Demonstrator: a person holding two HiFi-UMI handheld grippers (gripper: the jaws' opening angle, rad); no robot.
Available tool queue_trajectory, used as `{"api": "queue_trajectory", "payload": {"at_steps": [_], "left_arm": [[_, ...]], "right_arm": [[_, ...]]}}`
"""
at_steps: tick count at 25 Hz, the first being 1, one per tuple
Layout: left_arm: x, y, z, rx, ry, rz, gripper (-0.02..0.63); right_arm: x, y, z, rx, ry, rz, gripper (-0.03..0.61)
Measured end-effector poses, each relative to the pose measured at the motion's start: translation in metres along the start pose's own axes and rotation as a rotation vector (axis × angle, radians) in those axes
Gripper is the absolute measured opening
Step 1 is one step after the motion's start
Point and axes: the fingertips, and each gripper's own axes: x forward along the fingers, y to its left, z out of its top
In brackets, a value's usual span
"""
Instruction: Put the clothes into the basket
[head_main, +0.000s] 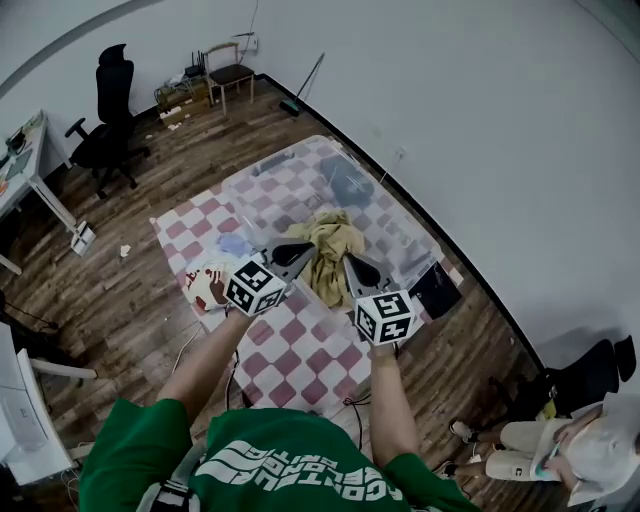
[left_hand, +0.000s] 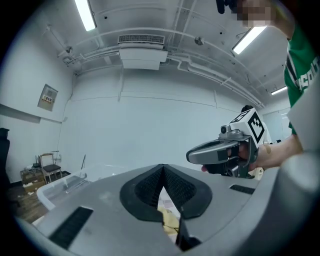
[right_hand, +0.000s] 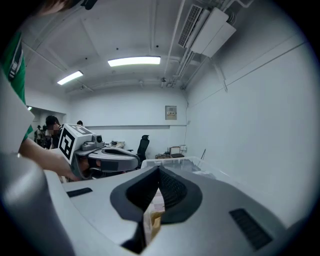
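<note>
Clothes first: a yellowish garment (head_main: 330, 243), pinched near its top by both tools and hanging between and below them, clear of the checked mat (head_main: 300, 350) underneath. Left tool (left_hand: 163, 172) pressed together on a fold of the cloth; right tool (right_hand: 159, 175) clamped on it likewise, just beside the left.

Probably mid-carry, so hold both pinches tight and level with each other. Keep the tools a little apart to stop the cloth bunching. Lift until the hanging hem clears the near rim of the clear basket (head_main: 275, 160) ahead of the tools, then carry forward over it. Let go only with the bulk inside, beside the dark cloth (head_main: 345, 182) lying there. Leave for later the blue cloth (head_main: 235, 243) and white-and-red cloth (head_main: 208, 285) on the mat, below and outboard of the left tool.

Left forearm (head_main: 205, 365) and right forearm (head_main: 392, 400) stretched forward side by side, tools pointing nearly level, tipped slightly down, tips angled toward each other.
</note>
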Motion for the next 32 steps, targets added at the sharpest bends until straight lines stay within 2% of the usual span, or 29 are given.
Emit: {"api": "queue_trajectory", "payload": {"at_steps": [14, 32], "left_arm": [[-0.083, -0.008, -0.054, -0.064, 0.013, 0.072, 0.003], [-0.111, -0.005, -0.067, -0.065, 0.005, 0.104, 0.003]], "right_arm": [[-0.012, 0.073, -0.062, 0.085, 0.046, 0.081, 0.009], [0.002, 0.101, -0.066, 0.085, 0.057, 0.135, 0.009]]}}
